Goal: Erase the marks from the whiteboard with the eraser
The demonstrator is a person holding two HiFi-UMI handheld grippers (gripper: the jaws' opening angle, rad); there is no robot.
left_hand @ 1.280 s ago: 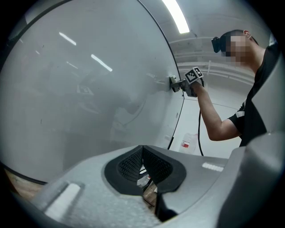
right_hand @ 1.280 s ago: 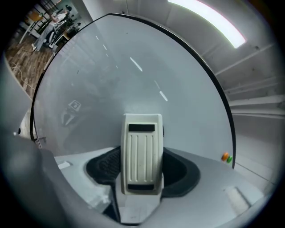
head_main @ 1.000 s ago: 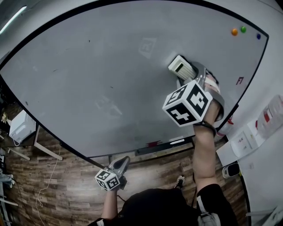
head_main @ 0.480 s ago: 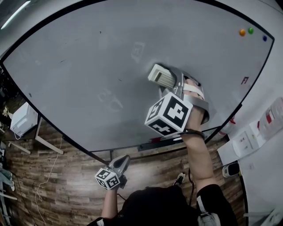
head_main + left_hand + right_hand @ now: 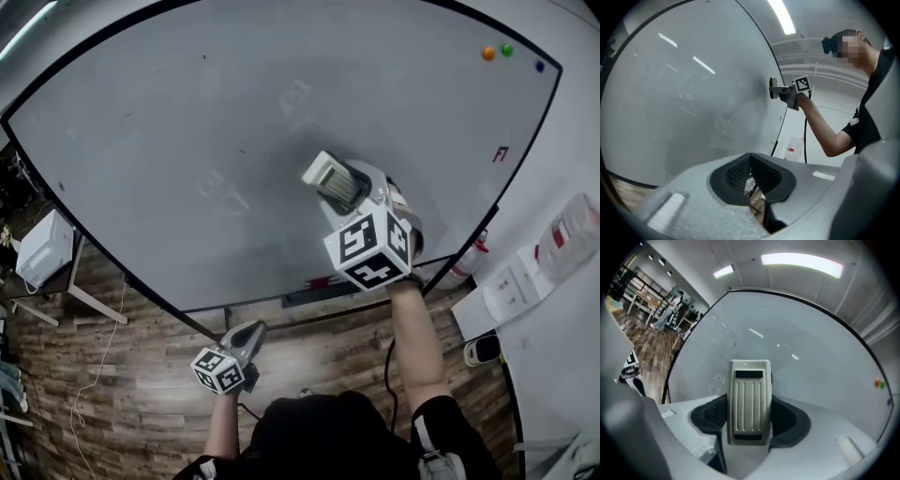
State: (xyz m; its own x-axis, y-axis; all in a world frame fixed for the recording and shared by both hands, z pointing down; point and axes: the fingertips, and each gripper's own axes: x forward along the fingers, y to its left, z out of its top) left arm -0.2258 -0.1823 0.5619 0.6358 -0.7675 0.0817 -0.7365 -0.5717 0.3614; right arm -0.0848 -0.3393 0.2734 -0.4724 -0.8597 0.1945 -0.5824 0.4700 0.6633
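My right fingers (image 5: 712, 416) are clamped on the eraser (image 5: 750, 399), pressing its face to the whiteboard (image 5: 169, 131). My left gripper (image 5: 251, 332) hangs low, off the board's bottom edge, jaws closed together on nothing. Over the last second I swept the eraser leftward from the board's right part, so it now sits near the middle, just below a faint mark (image 5: 296, 97). Another pale mark (image 5: 220, 192) lies further left. Both look like ghosts rather than fresh ink, and I judge the job is well along, with these left to rub. My left gripper has hardly moved. A small red mark (image 5: 502, 153) remains by the right edge, below three magnets (image 5: 507, 50).
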